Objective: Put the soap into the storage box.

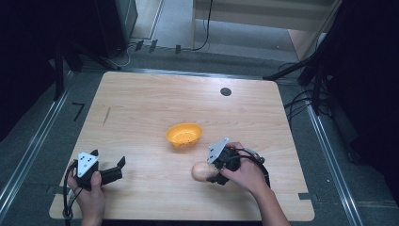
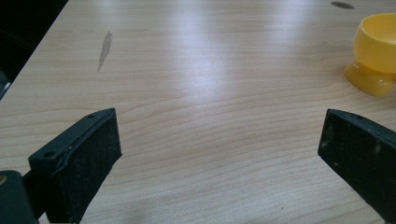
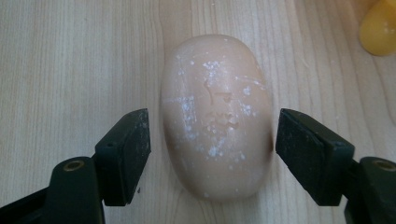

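Near the front edge of the wooden surface, your left tool rests with its jaws wide apart and nothing between them, while your right tool is also open, its jaws standing on both sides of the pale soap bar, close to it but with small gaps. The soap lies flat on the surface, and a little farther, near the middle, stands the yellow bowl.

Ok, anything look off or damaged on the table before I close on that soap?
Nothing spilled or tipped. The soap bar is scuffed with white flecks, and the table has a dark streak near its left edge. The yellow bowl stands upright.
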Demonstrator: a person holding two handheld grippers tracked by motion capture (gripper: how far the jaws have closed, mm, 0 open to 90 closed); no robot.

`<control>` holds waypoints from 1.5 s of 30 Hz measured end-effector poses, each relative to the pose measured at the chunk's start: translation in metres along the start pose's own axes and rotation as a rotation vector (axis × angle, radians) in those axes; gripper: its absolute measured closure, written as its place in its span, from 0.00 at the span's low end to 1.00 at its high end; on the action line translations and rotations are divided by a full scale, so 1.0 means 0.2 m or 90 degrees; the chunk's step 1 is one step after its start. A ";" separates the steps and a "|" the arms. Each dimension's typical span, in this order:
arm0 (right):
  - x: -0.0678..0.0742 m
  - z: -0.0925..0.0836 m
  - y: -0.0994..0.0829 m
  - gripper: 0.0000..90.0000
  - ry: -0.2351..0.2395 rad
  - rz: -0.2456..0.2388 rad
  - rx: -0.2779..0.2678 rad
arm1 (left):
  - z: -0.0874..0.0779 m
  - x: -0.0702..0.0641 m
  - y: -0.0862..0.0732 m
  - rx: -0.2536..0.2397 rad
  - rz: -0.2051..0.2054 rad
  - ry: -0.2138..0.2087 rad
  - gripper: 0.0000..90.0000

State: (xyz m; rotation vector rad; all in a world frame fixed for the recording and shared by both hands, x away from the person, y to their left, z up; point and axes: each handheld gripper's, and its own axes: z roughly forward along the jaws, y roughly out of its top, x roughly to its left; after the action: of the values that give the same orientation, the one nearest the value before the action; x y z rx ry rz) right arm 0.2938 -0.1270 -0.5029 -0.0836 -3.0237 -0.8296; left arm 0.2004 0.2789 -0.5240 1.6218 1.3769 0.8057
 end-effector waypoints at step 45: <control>0.00 0.09 0.05 0.36 -0.008 -0.002 0.074 | 0.01 -0.01 0.00 0.006 0.006 0.000 0.06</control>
State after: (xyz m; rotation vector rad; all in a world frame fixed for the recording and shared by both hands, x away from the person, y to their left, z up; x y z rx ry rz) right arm 0.2942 -0.1093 -0.5127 -0.0834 -3.0772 -0.6534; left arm 0.2012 0.2767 -0.5242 1.6375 1.3762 0.8065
